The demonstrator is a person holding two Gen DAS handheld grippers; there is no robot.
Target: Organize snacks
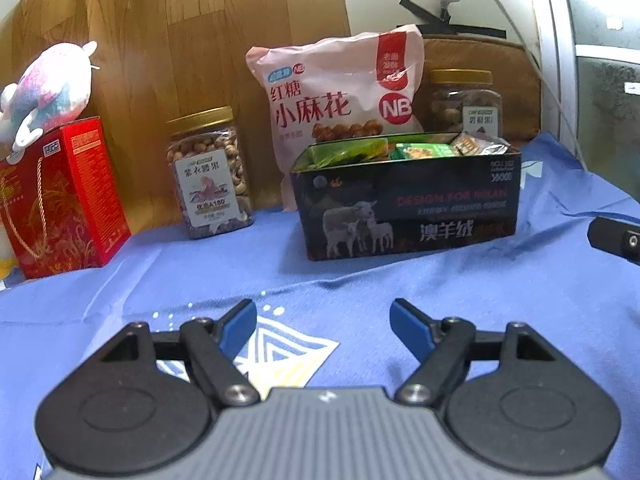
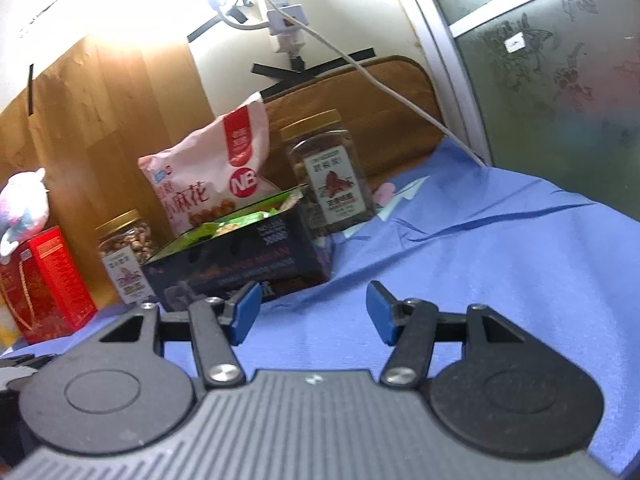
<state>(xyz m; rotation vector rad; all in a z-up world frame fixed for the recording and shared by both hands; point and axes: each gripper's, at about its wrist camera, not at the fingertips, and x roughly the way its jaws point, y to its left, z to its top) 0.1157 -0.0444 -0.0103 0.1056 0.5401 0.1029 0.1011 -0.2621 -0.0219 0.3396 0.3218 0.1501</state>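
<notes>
- The surface is covered by a blue cloth (image 1: 440,288) with a white triangle print; it is creased toward the right edge.
- Behind the cloth a wood-grain panel (image 1: 200,60) is seen on the left and a cream wall with black tape strips and a white power strip (image 2: 280,4) on the right; a white cable (image 2: 400,96) runs down from the strip to the cloth's far right corner.
- A frosted, flower-patterned pane (image 2: 552,72) closes the room on the right.
- A dark open box (image 1: 404,208) printed with sheep is set near the back edge, filled with green snack packets (image 1: 424,150).
- A pink snack bag (image 1: 336,96) is leaned upright behind the box, a gold-lidded nut jar (image 1: 210,172) is stood to its left and a second gold-lidded jar (image 2: 328,168) behind its right end.
- At the left edge a red gift box (image 1: 60,200) is topped by a pastel plush toy (image 1: 48,84).
- The left gripper (image 1: 324,320) is held wide apart over the cloth, nothing between its jaws.
- The right gripper (image 2: 314,312) is likewise parted and empty.
</notes>
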